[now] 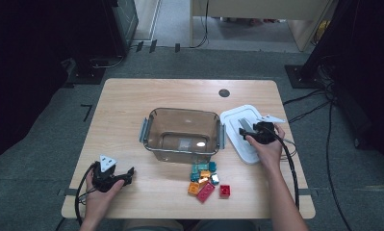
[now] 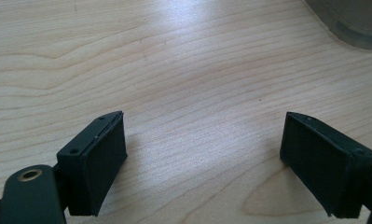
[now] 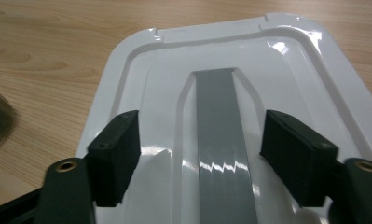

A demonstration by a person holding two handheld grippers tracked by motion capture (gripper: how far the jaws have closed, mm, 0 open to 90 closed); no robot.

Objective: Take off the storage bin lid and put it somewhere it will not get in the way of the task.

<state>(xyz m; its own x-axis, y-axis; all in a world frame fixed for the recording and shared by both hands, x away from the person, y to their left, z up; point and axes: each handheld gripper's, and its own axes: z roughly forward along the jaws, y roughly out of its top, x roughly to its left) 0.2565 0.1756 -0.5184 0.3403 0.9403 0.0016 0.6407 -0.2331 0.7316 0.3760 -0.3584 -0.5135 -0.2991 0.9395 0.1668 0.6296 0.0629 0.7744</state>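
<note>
The lid (image 1: 243,131) lies flat on the table (image 1: 127,101), right of the bin (image 1: 182,132), directly under your right claw (image 3: 200,156), whose jaws gape wide astride its grey handle (image 3: 221,140). Your left claw (image 2: 202,158) stands wide, empty. Bricks (image 1: 206,180) sit before the bin.

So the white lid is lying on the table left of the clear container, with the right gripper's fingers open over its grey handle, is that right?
Not quite. The white lid lies to the right of the clear container, not left, as the high view shows. The rest holds: it rests on the table, and the right gripper has its fingers open on either side of the grey handle.
</note>
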